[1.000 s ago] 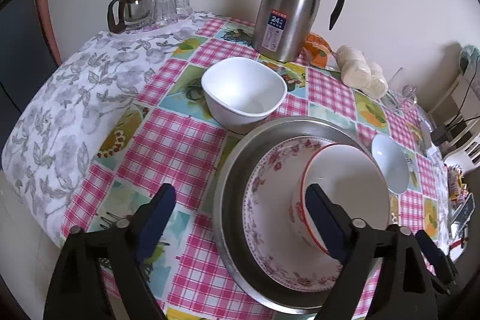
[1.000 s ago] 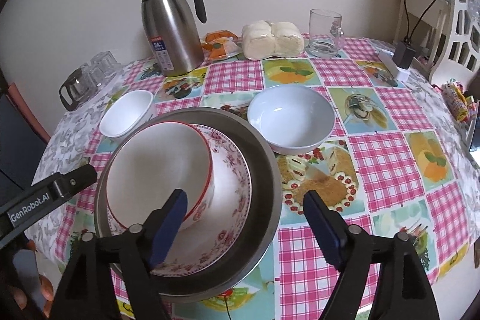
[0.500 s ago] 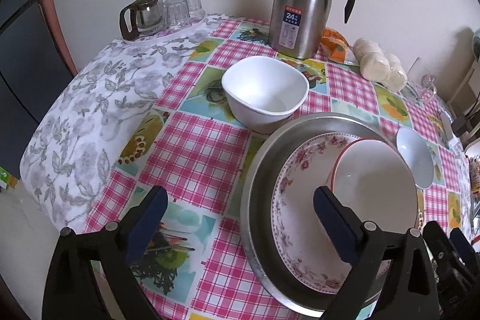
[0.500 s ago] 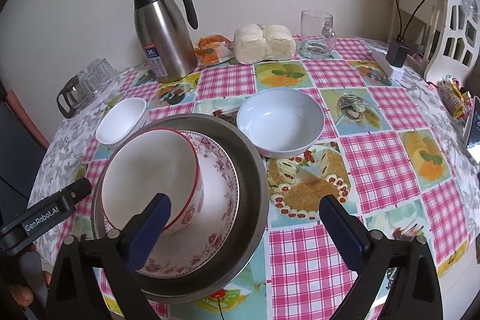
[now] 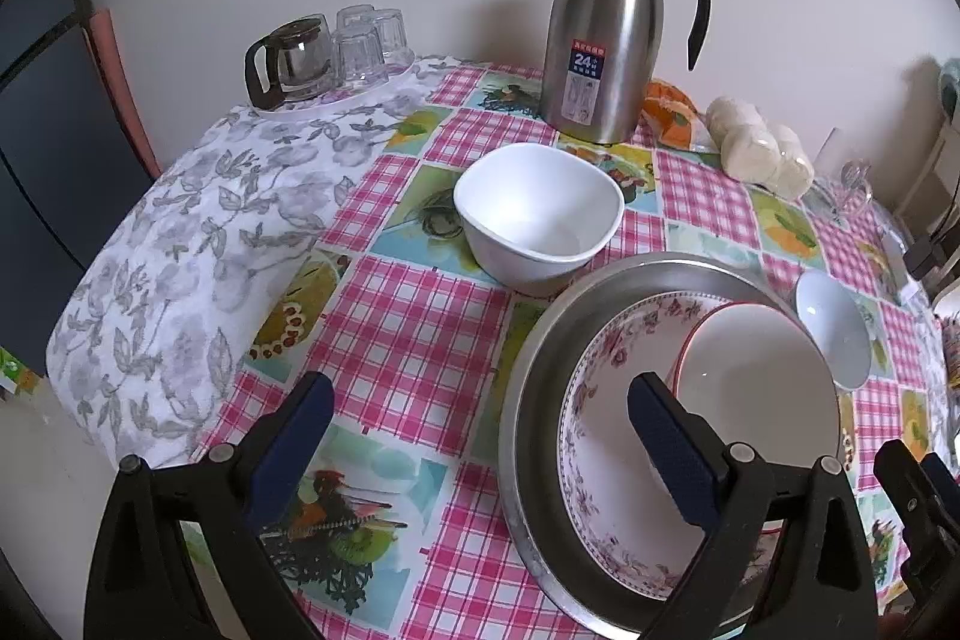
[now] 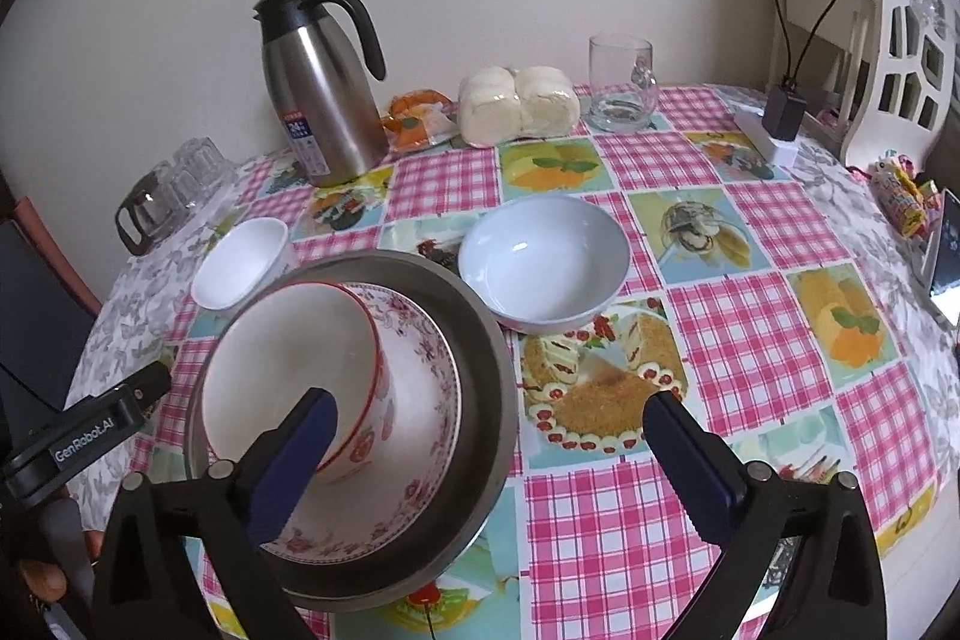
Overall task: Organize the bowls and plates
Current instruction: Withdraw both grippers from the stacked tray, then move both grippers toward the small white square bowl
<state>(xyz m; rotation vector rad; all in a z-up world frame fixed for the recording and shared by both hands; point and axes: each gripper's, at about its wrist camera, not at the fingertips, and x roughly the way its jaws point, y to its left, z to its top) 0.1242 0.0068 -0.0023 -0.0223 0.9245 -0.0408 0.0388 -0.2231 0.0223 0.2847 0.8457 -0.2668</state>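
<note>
A steel basin (image 5: pixel 534 358) (image 6: pixel 486 340) holds a floral-rimmed deep plate (image 5: pixel 591 400) (image 6: pixel 432 376). A red-rimmed white bowl (image 5: pixel 756 376) (image 6: pixel 288 364) leans tilted inside that plate. A white square bowl (image 5: pixel 537 214) (image 6: pixel 240 262) stands behind the basin. A pale blue round bowl (image 6: pixel 543 262) (image 5: pixel 834 334) sits to the basin's right. My left gripper (image 5: pixel 480 436) is open over the basin's left rim, holding nothing. My right gripper (image 6: pixel 492 448) is open over the basin's right rim; its left finger (image 6: pixel 300 454) overlaps the red-rimmed bowl in view without gripping it.
A steel thermos jug (image 5: pixel 606 28) (image 6: pixel 324 94), wrapped buns (image 6: pixel 519 103), a glass mug (image 6: pixel 621 82) and a snack packet (image 6: pixel 417 118) line the wall. A glass teapot with tumblers (image 5: pixel 324 52) stands at the back left. A charger and strip (image 6: pixel 774 124) lie at the right.
Both pairs of jaws have spread wider. The fingers that stood at the red-rimmed bowl's rim have drawn off it, and both cameras have pulled back a little.
</note>
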